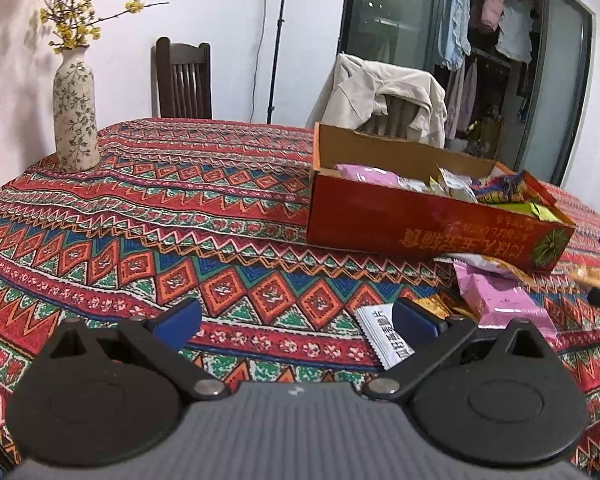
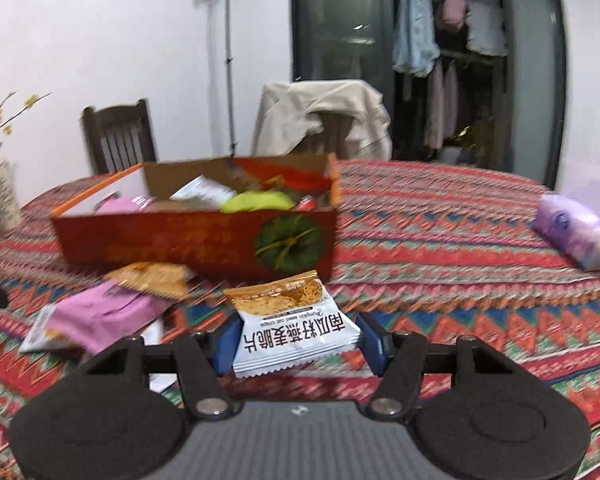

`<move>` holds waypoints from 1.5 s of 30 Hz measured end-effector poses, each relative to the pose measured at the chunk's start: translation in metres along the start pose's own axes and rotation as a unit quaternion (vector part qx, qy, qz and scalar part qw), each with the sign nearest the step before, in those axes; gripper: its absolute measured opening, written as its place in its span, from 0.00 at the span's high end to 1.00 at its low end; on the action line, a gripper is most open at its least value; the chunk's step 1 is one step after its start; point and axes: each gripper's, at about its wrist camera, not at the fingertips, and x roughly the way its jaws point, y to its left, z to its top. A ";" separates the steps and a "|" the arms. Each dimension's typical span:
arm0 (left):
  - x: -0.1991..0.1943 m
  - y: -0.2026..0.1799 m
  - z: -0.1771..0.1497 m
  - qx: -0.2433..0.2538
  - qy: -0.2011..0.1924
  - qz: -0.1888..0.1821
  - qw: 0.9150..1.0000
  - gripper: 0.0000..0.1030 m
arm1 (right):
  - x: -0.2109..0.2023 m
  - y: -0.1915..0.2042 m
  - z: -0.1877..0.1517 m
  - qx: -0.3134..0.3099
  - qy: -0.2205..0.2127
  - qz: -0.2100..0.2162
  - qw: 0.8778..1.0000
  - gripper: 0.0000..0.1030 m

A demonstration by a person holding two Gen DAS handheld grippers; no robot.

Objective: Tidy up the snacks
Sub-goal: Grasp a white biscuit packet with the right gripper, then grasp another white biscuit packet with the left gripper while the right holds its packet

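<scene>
A red cardboard box (image 1: 420, 228) (image 2: 196, 240) with several snack packets inside stands open on the patterned tablecloth. My right gripper (image 2: 299, 340) is shut on a white and orange crisp packet (image 2: 288, 304), whose sides sit against both blue pads, just in front of the box. My left gripper (image 1: 296, 320) hangs open over the cloth with nothing between its fingers. A white packet (image 1: 384, 338) lies beside its right finger. A pink packet (image 1: 504, 300) (image 2: 100, 312) and an orange packet (image 2: 152, 280) lie loose by the box's near side.
A flowered vase (image 1: 76, 116) (image 2: 0, 192) with yellow branches stands at the table's far left. A purple tissue pack (image 2: 572, 232) lies at the right. A dark wooden chair (image 1: 184, 80) and a chair draped with a beige jacket (image 1: 384, 96) stand behind the table.
</scene>
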 end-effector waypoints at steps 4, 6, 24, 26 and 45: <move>0.002 -0.011 -0.002 0.020 0.017 0.001 1.000 0.00 | 0.016 -0.008 0.001 0.006 0.005 -0.003 1.000 0.41; 0.001 -0.019 -0.004 0.034 0.024 -0.003 0.999 0.00 | 0.020 -0.009 -0.001 0.010 0.013 0.009 1.000 0.41; 0.040 -0.072 -0.004 0.112 0.074 0.010 0.991 0.00 | 0.020 -0.018 -0.005 0.043 0.017 0.046 0.998 0.39; 0.045 -0.071 -0.001 0.103 0.076 0.014 0.992 0.00 | 0.020 -0.018 -0.005 0.044 0.017 0.048 0.998 0.39; 0.045 -0.058 0.009 0.064 0.072 0.022 0.995 0.04 | 0.021 -0.018 -0.005 0.048 0.021 0.052 0.997 0.39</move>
